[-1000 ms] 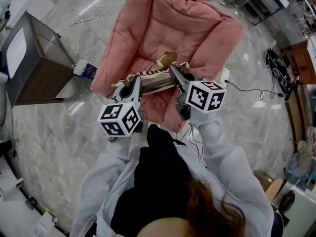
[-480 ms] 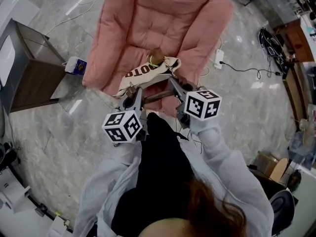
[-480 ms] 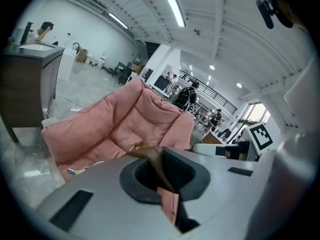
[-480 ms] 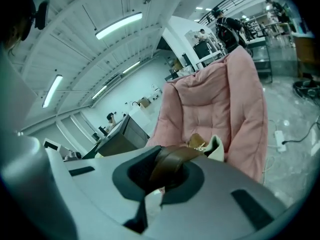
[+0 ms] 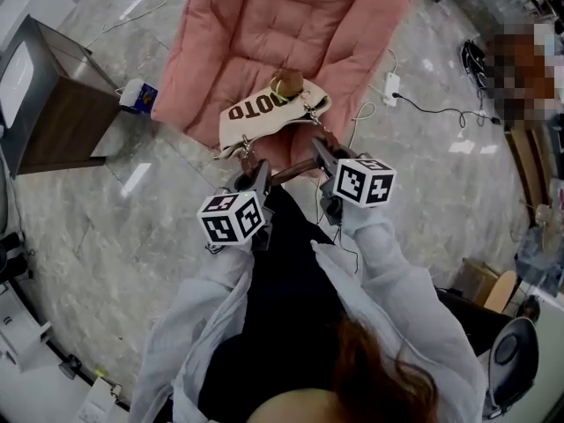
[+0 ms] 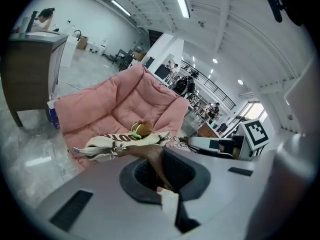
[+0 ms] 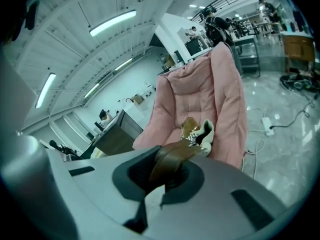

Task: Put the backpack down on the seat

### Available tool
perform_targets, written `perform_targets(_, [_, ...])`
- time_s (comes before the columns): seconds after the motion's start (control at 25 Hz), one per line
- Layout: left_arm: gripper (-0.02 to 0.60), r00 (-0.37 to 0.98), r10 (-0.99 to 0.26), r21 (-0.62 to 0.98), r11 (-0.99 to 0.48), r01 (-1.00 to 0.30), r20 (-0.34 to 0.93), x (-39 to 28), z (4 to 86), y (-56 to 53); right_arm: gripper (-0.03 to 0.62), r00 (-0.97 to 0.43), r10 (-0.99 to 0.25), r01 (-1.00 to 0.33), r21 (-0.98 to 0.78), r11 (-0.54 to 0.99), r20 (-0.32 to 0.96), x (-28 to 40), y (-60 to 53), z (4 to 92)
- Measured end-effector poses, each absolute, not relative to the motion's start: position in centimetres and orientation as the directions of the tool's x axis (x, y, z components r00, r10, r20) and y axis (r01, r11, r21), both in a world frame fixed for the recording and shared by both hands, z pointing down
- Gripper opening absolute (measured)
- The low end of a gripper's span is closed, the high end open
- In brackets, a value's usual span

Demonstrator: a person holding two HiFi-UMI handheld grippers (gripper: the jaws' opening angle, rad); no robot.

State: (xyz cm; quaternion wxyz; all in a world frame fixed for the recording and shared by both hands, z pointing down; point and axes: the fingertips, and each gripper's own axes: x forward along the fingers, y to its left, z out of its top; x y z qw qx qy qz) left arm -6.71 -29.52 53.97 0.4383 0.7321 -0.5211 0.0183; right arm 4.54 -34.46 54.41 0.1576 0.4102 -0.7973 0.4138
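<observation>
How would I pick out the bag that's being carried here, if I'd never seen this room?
Look for the big pink cushioned armchair on the grey marble floor. At its front edge is a cream canvas backpack with dark block lettering and brown straps. Its giveaway is the small brown plush charm with a green bit on top.

The pink seat (image 5: 291,33) is cut off at the head view's far edge. The backpack (image 5: 264,117) shows its lettering only in part, and the brown-and-green thing (image 5: 286,84) on it is too small to identify. In the right gripper view the brown strap (image 7: 172,156) vanishes into the dark recess of the right hand-held gripper (image 7: 162,176), whose body hides most of the backpack. The wooden cabinet (image 5: 53,104) on the left is clipped by the edge.
</observation>
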Motion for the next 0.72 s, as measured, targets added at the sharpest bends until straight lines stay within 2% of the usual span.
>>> perform_targets(0.72, [0.015, 0.649, -0.500, 0.697, -0.120, -0.707, 0.573, 2.4, 62.6, -22.0, 0.009, -0.425, -0.501, -0.901, -0.406, 0.154, 0.754, 13.4, -25.8, 62.8])
